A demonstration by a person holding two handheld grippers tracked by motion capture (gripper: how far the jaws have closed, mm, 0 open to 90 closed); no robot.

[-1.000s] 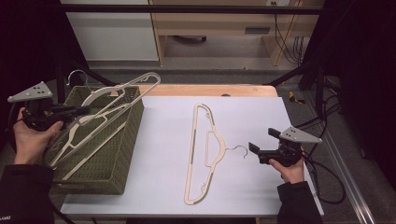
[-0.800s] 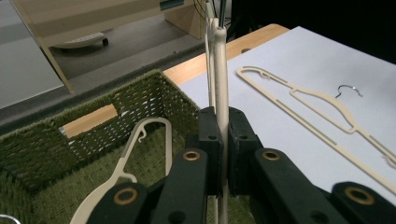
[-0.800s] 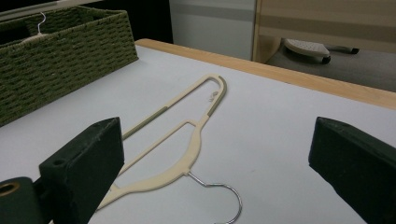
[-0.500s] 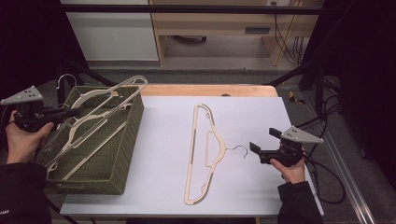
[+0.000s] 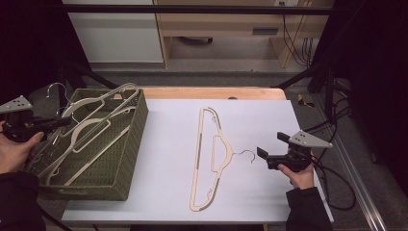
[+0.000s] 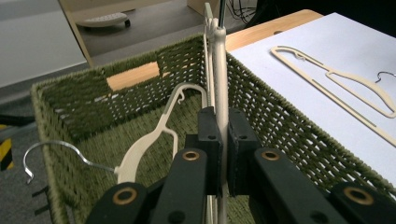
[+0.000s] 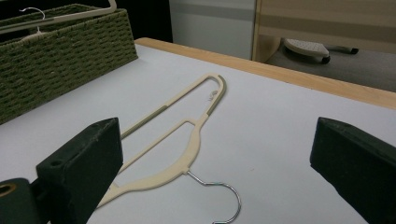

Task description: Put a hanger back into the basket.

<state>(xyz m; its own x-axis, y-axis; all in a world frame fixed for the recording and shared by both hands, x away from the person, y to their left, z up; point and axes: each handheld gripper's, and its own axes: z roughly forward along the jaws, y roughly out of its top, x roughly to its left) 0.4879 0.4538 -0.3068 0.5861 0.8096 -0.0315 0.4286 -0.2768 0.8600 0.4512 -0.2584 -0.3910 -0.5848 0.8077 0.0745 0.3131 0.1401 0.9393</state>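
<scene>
Clearly, at the left edge of the high view, the left gripper pinches a cream plastic hanger over the olive woven basket. Lower right, the right gripper stands spread, just beside the wire hook of a second flat cream hanger on white tabletop.

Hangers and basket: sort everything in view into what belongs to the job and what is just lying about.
Job:
held hanger, clamped in left gripper
green basket with another hanger inside
hanger on the table
right gripper, open beside its hook

Lying about:
cables
wooden furniture behind the table
</scene>
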